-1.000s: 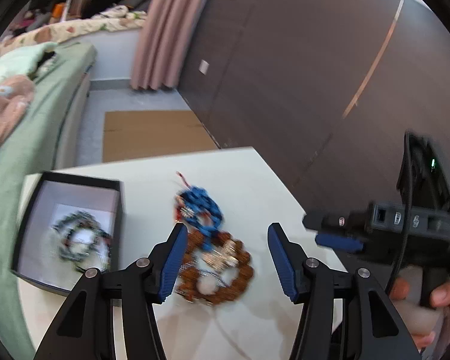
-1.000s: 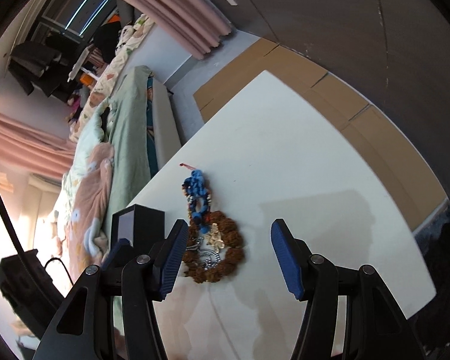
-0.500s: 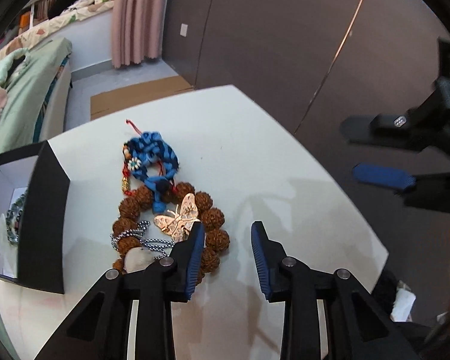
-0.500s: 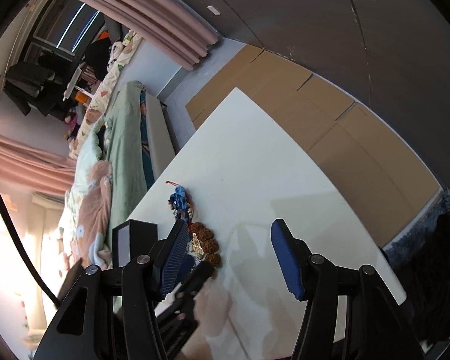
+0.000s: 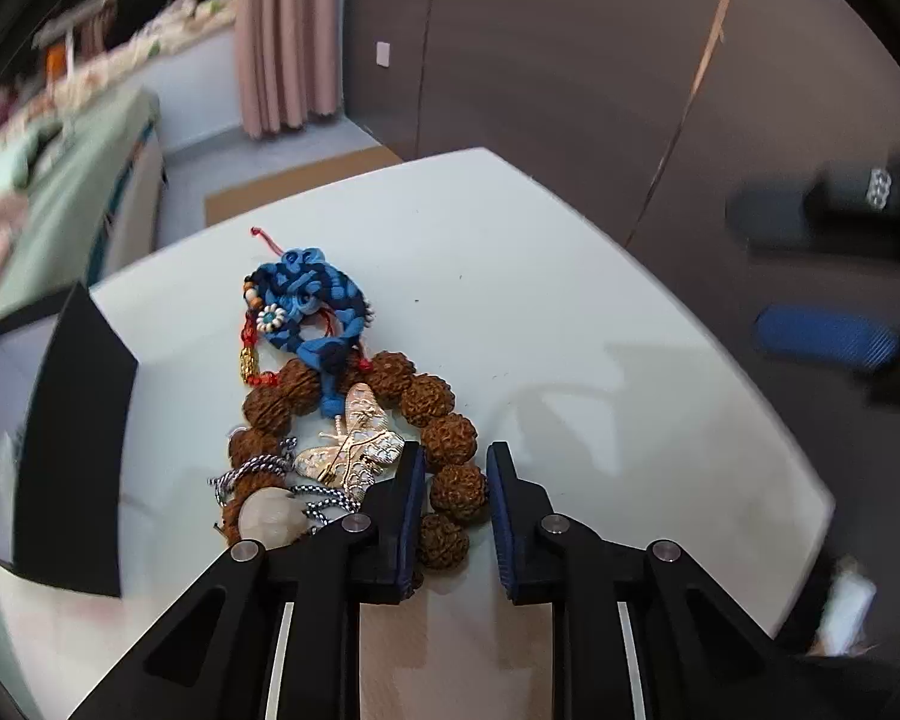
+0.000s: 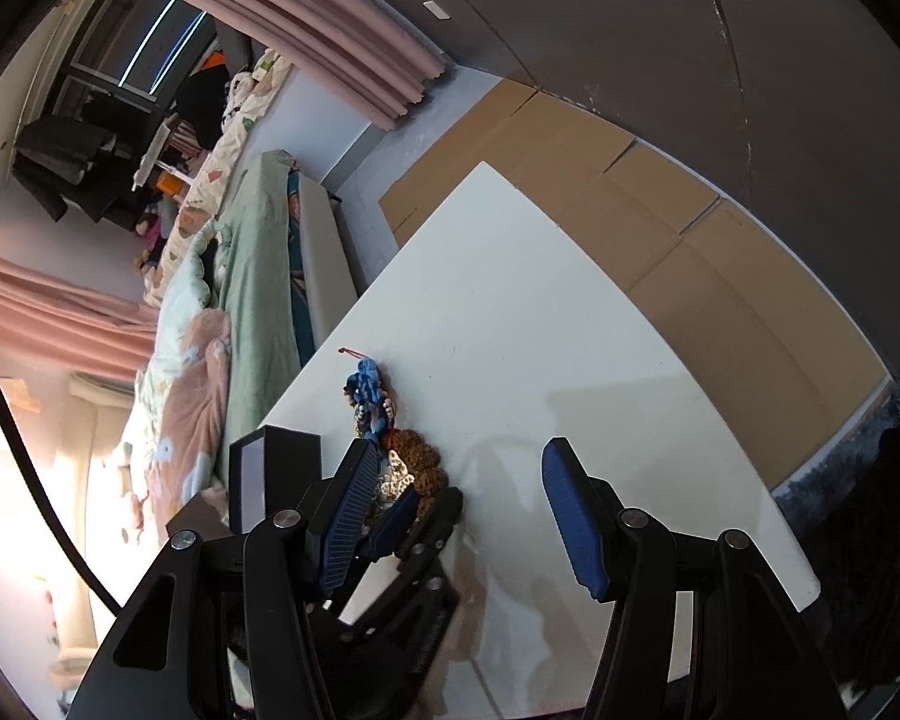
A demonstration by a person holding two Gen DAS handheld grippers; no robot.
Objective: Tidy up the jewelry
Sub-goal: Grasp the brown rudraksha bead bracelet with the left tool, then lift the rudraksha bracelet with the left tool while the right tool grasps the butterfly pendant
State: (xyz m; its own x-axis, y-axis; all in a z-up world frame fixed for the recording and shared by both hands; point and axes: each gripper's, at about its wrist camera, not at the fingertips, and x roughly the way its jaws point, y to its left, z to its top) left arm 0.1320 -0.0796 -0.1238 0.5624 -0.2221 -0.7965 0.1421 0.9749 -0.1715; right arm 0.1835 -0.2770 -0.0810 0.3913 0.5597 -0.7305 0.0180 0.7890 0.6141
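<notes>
Left claw stands narrowly parted astride the brown knobbly-seed bead bracelet lying on the white bench; contact cannot be confirmed. Its left finger hides nearer beads. Right claw spread wide, empty. Black open box cut off at frame edge.

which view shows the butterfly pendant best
The left wrist view: the butterfly pendant lies close and unobstructed on the brown bead bracelet, beside the left tongs. In the right wrist view it is a small pale patch, partly hidden behind the tongs.
</notes>
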